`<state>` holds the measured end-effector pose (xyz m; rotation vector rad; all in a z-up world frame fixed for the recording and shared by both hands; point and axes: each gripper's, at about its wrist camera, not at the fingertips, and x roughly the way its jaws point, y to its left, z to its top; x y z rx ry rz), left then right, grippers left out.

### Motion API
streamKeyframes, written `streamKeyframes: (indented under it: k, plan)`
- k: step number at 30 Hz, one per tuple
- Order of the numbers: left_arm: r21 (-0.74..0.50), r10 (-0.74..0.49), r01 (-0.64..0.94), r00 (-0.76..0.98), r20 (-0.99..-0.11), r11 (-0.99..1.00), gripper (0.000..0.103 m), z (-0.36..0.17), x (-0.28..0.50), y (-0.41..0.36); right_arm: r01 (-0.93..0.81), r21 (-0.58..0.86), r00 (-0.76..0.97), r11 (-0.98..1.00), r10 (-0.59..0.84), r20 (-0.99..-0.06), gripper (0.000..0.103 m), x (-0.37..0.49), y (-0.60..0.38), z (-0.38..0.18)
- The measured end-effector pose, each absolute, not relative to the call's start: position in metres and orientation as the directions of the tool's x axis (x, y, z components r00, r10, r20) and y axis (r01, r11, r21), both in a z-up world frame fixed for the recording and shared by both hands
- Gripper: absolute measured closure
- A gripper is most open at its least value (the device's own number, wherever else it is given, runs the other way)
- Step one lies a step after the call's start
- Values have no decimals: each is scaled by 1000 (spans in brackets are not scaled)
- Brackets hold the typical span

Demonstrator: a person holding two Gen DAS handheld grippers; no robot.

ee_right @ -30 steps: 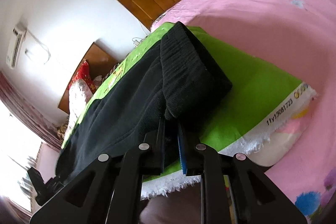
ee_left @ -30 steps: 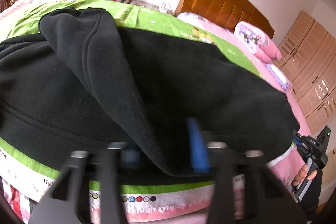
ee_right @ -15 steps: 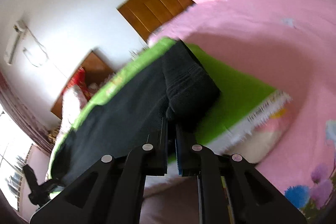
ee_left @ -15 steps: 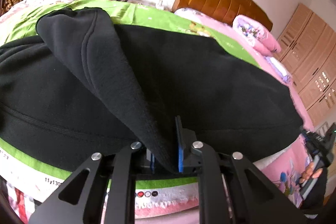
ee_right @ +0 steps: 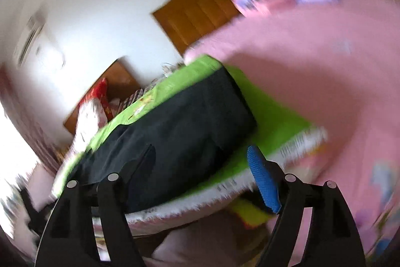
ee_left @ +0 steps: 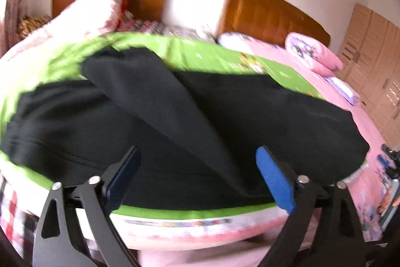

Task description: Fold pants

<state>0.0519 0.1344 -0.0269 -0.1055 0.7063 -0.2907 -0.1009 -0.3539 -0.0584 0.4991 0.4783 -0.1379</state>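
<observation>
Black pants [ee_left: 175, 116] lie folded lengthwise on a green cloth [ee_left: 225, 59] on the bed, with one flap laid diagonally across the top. My left gripper [ee_left: 197, 174] is open, its blue pads either side of the near edge of the pants, holding nothing. In the right wrist view the pants [ee_right: 180, 131] lie on the green cloth [ee_right: 272, 121]. My right gripper [ee_right: 202, 172] is open just off the pants' near end, empty. Both views are blurred by motion.
A pink bedspread [ee_right: 325, 61] covers the bed to the right. Two wooden headboards [ee_left: 270, 14] stand against the white wall. Pillows [ee_left: 95, 9] lie at the back left, a rolled pink quilt [ee_left: 312, 51] at back right, wooden wardrobes [ee_left: 375, 61] far right.
Both grippers were shut on the pants' near edge; both have opened and let go. The pants now lie flat on the green cloth, and both grippers have drawn back a little.
</observation>
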Motion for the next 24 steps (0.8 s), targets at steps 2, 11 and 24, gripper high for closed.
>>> streamKeyframes:
  k: [2, 11, 24]
  plan:
    - [-165, -219, 149, 762, -609, 975, 2, -20, 55, 156, 132, 359, 873, 924, 63, -483, 26, -68, -316, -47]
    - [-148, 0, -140, 727, -686, 979, 2, -27, 92, 269, -327, 256, 715, 909, 416, -562, 24, 62, -129, -32]
    - [-226, -32, -268, 576, -817, 936, 13, -54, 186, 421, -475, 400, 506, 784, 615, -605, 21, 203, -3, -33]
